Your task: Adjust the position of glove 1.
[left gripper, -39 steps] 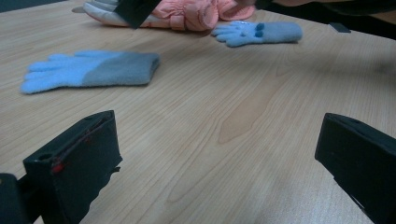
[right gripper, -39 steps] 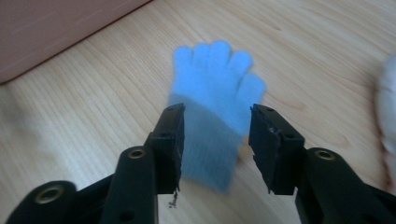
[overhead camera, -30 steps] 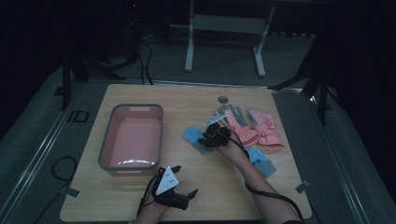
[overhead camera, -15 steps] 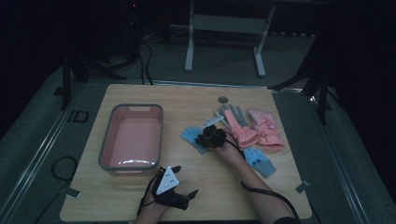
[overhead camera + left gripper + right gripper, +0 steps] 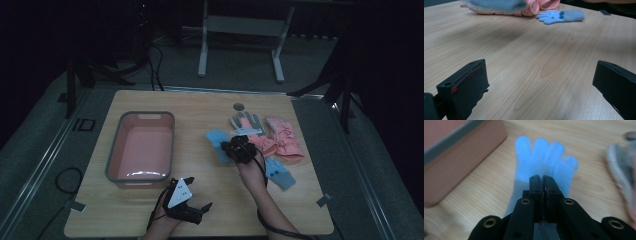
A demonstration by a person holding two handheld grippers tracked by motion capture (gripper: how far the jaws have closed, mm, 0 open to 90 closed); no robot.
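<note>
My right gripper [image 5: 541, 179] has just been closing and its jaws now stand together, pinching the cuff end of a light blue glove [image 5: 544, 155]. The glove's fingers spread out beyond the tips. In the high view this gripper [image 5: 231, 148] is at the table's middle right, with the glove [image 5: 216, 140] sticking out to its left. The matching blue glove [image 5: 279, 172] [image 5: 561, 16] lies flat nearer the front. My left gripper [image 5: 199, 192] [image 5: 541, 85] rests open near the front edge with nothing between its jaws.
A pink tub [image 5: 170, 145] [image 5: 461, 157] with a grey rim stands at the left. A pair of pink gloves [image 5: 282, 140] [image 5: 534, 6] and a grey glove [image 5: 246, 122] [image 5: 621, 167] lie behind the right gripper. A small round hole [image 5: 238, 106] marks the table's far side.
The right hand has shifted a little over the gloves and risen slightly, taking the light blue glove with it. The left gripper has stayed where it was.
</note>
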